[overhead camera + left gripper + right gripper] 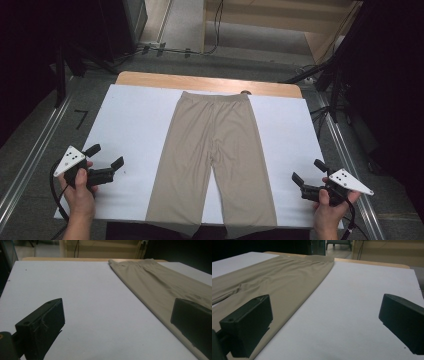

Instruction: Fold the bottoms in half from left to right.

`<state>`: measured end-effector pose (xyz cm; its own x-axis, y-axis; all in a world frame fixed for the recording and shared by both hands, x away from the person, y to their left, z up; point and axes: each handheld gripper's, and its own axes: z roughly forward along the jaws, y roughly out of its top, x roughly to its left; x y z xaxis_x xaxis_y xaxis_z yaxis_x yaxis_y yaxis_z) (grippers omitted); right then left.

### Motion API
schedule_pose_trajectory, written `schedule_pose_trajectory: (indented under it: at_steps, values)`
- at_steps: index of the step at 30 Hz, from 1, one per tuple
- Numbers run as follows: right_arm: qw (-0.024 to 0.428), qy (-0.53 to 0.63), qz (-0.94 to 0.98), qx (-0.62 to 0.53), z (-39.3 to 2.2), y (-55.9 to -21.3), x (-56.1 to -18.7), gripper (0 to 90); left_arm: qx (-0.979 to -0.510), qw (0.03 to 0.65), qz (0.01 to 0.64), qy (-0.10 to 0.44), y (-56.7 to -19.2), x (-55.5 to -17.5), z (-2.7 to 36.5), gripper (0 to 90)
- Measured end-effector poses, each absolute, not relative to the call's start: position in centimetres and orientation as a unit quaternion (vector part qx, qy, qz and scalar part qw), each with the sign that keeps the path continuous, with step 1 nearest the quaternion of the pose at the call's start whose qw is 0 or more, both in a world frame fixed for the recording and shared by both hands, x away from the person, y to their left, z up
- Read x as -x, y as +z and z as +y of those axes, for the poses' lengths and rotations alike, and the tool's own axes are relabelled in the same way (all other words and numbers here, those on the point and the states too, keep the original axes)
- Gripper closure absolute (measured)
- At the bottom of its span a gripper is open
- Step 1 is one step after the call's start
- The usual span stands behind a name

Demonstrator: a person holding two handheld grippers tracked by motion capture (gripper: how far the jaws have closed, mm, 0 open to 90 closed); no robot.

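— Where are the trousers?

— The trousers (212,155) lie flat down the middle of the white surface (130,120), waistband at its far edge, leg ends hanging over the near edge.

— And your tongs?

— My left tongs (105,156) hover left of the trousers, my right tongs (308,171) right of them. Both are released, jaws wide, holding nothing and clear of the cloth.

The leg ends of the beige trousers (216,150) hang over the table's (210,82) near edge, between the two grippers, and the frame's bottom cuts them off. In the left gripper view, the right-hand jaw covers part of one trouser leg. Dark surrounds stay unreadable.
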<state>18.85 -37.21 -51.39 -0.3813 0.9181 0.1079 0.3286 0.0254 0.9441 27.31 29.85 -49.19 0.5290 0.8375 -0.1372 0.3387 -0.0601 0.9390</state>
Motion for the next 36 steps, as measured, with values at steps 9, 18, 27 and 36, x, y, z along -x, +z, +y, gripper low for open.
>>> schedule_pose_trajectory:
  at_steps: [9, 18, 27, 36]
  values:
    - [0.283, 0.513, 0.656, -0.475, -37.2, -51.4, -19.2, 0.0, -0.696, 0.538, 0.418, 0.226, -49.0, -27.2, 29.7, 0.0]
    - [0.281, 0.512, 0.668, -0.462, -36.2, -50.6, -19.2, 0.0, -0.718, 0.532, 0.39, 0.222, -47.5, -27.8, 27.3, 0.0]
    - [0.293, 0.507, 0.685, -0.434, -33.9, -49.1, -18.4, 0.0, -0.732, 0.525, 0.379, 0.214, -45.5, -31.0, 25.1, 0.0]
    - [0.288, 0.519, 0.696, -0.405, -31.0, -47.9, -18.0, 0.0, -0.755, 0.51, 0.351, 0.217, -43.2, -35.5, 20.9, 0.0]
